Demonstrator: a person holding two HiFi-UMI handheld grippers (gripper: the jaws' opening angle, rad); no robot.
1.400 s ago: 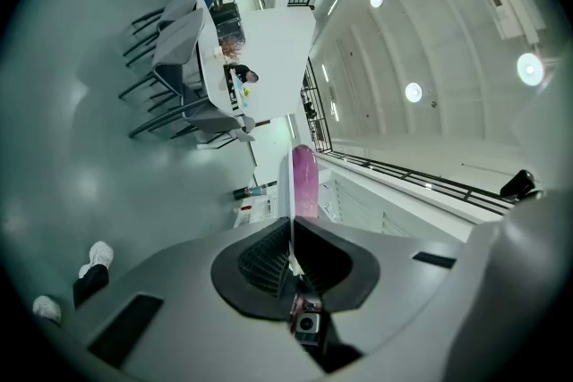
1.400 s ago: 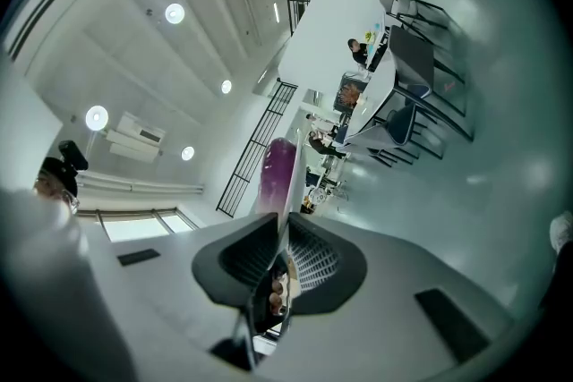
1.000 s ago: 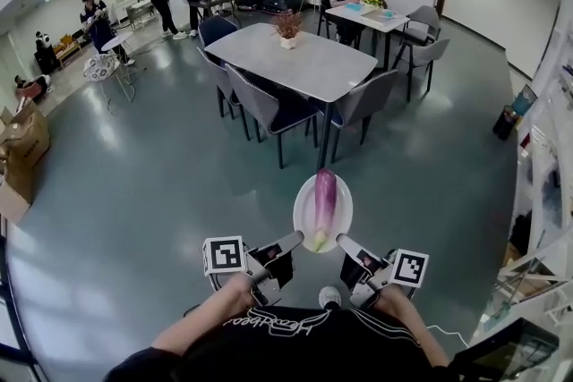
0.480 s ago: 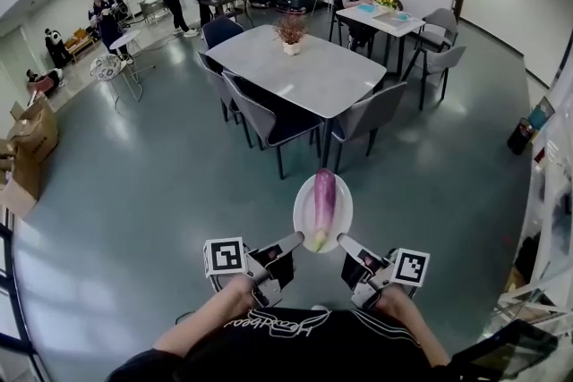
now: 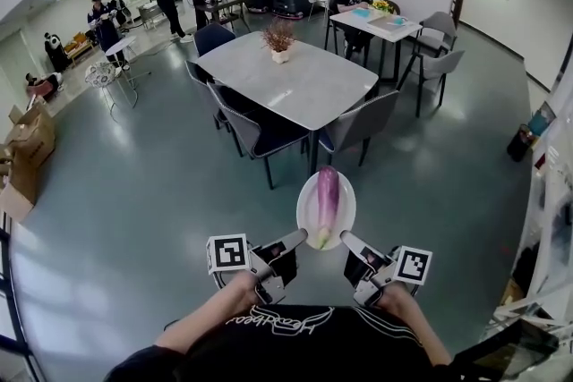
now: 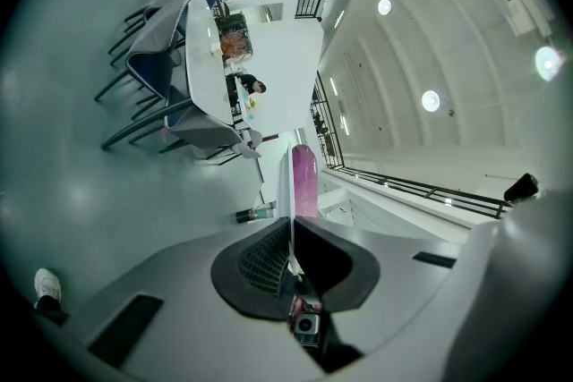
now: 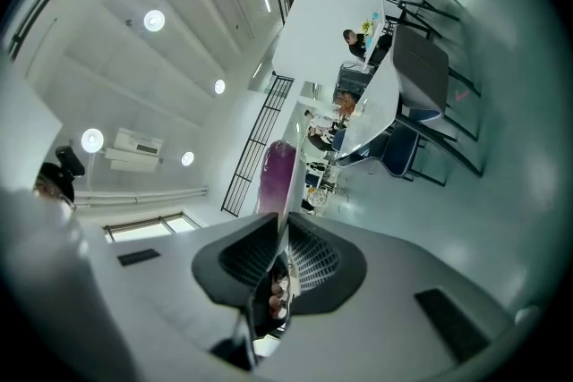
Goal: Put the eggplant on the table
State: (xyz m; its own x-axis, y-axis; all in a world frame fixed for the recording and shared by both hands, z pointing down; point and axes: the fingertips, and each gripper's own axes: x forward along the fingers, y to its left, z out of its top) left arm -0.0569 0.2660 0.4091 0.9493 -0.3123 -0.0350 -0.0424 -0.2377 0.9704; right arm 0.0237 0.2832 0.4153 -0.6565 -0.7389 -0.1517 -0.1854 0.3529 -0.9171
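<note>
Down low on the left, the left gripper [image 5: 299, 237] has its fingers pressed tight on the left rim of a white plate [image 5: 307, 208]. The eggplant [image 5: 327, 203] lies in the middle of the plate, up in the air over the floor [image 5: 134, 183]. It is long and lies straight away from the person. Its green stem end is close to the person and its round purple end points to the table [image 5: 295, 80]. On the right, the right gripper [image 5: 346, 238] pinches the other rim of the plate with its fingers shut on it.

Far ahead the table has a small potted plant [image 5: 278, 38] on it. Grey chairs stand between the plate and the table, one on the left [image 5: 255, 130] and one on the right [image 5: 358, 125]. Further back on the right a person sits at a second table [image 5: 376, 21].
</note>
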